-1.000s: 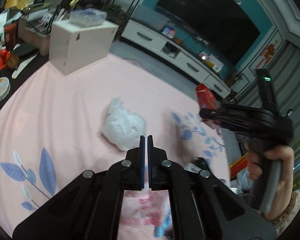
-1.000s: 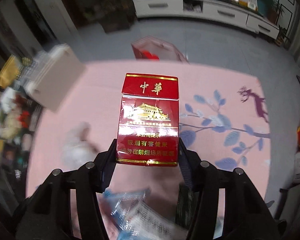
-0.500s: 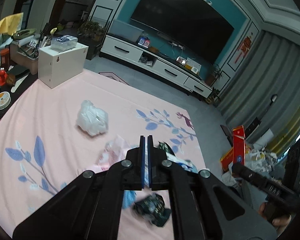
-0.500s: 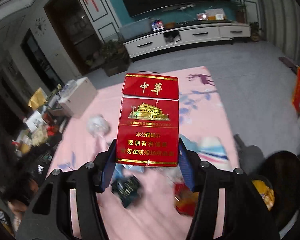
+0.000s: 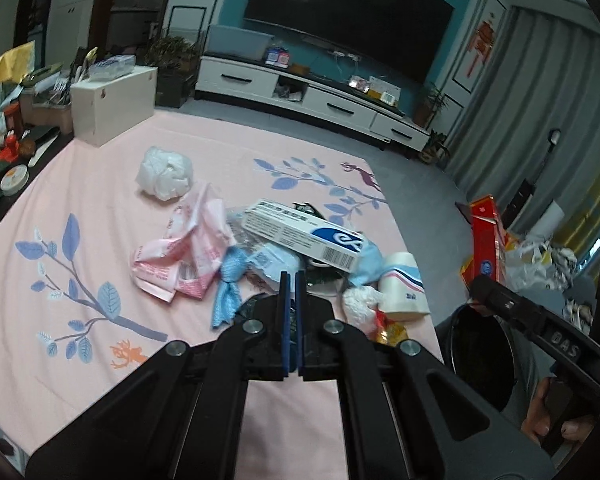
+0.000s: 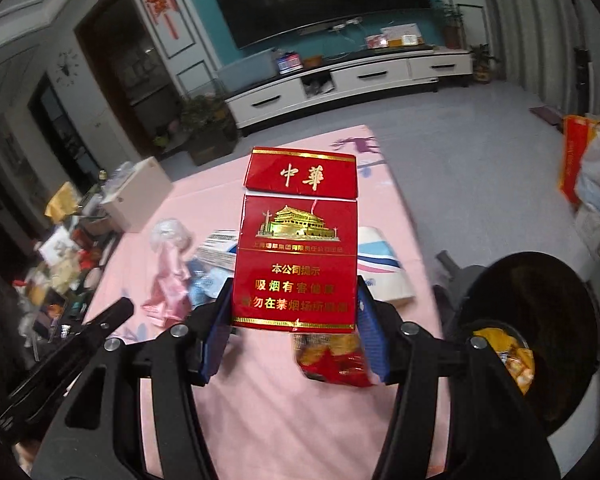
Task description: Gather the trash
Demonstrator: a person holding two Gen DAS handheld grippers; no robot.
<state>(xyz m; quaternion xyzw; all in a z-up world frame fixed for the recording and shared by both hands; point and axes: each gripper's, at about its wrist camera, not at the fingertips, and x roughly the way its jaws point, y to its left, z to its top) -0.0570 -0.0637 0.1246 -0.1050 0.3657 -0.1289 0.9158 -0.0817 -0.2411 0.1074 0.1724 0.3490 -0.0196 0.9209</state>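
The right tongs (image 6: 294, 320) pinch a red cigarette pack (image 6: 298, 240) by its lower edges, the pack standing upright between the blue pads with its lid end away from the camera. It hangs above the pink cloth-covered bench (image 5: 80, 208), and the dark round trash bin (image 6: 540, 320) sits just off the bench's edge to the right, with yellow wrappers already lying inside. The step in hand looks like carrying the pack across to that bin and letting it go. To do it well, I would bring the pack fully over the mouth before spreading the tongs, since the rim lies close to the bench corner and a release too soon could drop the pack on the floor or back on the cloth. Tipping the tongs downward first should help the light, stiff box slide free rather than catch on a pad. The left tongs (image 5: 291, 280) are pressed together, holding nothing, and hover over the remaining heap: a long white toothpaste box (image 5: 300, 234), a crumpled pink wrapper (image 5: 188, 248), a blue wrapper (image 5: 230, 284), a white tissue packet (image 5: 402, 286) and a white crumpled bag (image 5: 165, 174) set a little apart. Much trash is left, so the task seems early.
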